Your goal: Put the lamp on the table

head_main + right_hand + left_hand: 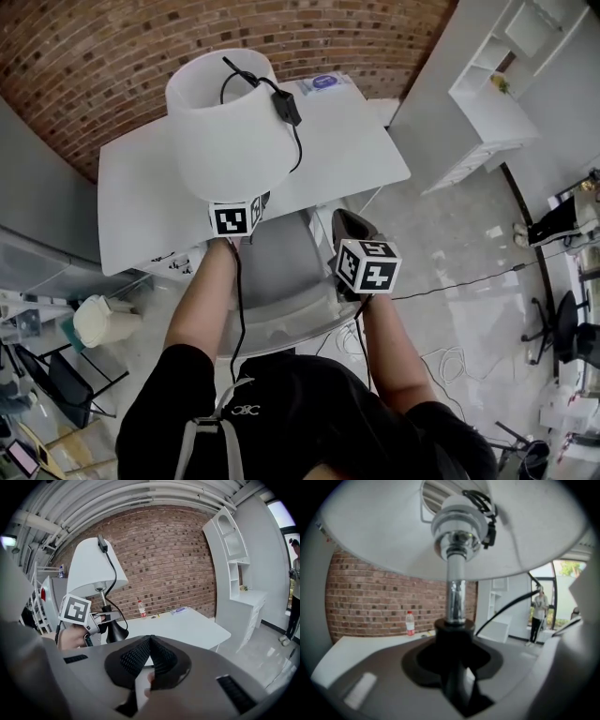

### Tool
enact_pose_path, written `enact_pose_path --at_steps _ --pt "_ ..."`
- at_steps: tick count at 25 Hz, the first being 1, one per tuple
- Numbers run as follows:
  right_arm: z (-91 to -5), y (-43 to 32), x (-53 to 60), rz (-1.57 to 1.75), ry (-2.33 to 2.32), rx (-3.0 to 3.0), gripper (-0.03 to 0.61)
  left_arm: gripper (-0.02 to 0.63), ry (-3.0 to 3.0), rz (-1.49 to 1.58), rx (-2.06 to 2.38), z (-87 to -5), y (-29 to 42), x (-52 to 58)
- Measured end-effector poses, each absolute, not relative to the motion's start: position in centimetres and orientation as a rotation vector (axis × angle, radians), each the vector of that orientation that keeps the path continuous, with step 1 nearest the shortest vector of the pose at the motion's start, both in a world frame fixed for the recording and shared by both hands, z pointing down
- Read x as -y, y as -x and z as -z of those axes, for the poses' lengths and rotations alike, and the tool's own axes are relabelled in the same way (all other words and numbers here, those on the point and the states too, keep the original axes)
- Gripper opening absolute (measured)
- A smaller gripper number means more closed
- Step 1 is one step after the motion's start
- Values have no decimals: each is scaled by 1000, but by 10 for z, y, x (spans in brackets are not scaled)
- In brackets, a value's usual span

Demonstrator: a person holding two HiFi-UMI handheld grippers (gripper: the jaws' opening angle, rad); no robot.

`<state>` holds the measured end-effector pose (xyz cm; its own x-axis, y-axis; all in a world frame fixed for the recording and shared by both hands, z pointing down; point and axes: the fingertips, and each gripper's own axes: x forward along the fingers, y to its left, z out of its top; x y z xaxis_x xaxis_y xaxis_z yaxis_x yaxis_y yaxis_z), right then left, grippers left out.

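Note:
The lamp (230, 122) has a white shade, a chrome stem (455, 597) and a black base (115, 632). A black cord with a switch (286, 105) is draped over the shade. My left gripper (239, 211) is shut on the lamp low on the stem, at the black collar (454, 637), and holds the lamp upright over the near part of the white table (347, 141). I cannot tell whether the base touches the table. My right gripper (349, 225) hangs to the right of the lamp at the table's front edge, its jaws (150, 641) closed on nothing.
A grey chair (281, 281) stands below my arms, tucked against the table. A water bottle (141, 609) and a small blue-labelled packet (325, 82) sit at the table's far side by the brick wall. White shelving (497, 103) stands to the right. Cables (469, 281) cross the floor.

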<state>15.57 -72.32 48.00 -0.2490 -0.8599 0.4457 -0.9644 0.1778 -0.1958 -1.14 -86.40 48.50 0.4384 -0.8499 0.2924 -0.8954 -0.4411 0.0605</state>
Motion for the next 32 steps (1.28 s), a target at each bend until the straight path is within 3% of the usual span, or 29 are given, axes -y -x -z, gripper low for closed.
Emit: enact_pose_path --at_steps 15,21,32 --pt "-514 -145 811 -607 -1726 2138 -11 118 -2456 -322 1575 -571 26 981" --pt "-564 -148 828 -636 -1694 2073 -11 118 -2429 -327 1562 -625 37 1017" --pt "-627 -131 837 -683 -1612 2000 -11 118 -2539 -318 1579 -650 41 1048"
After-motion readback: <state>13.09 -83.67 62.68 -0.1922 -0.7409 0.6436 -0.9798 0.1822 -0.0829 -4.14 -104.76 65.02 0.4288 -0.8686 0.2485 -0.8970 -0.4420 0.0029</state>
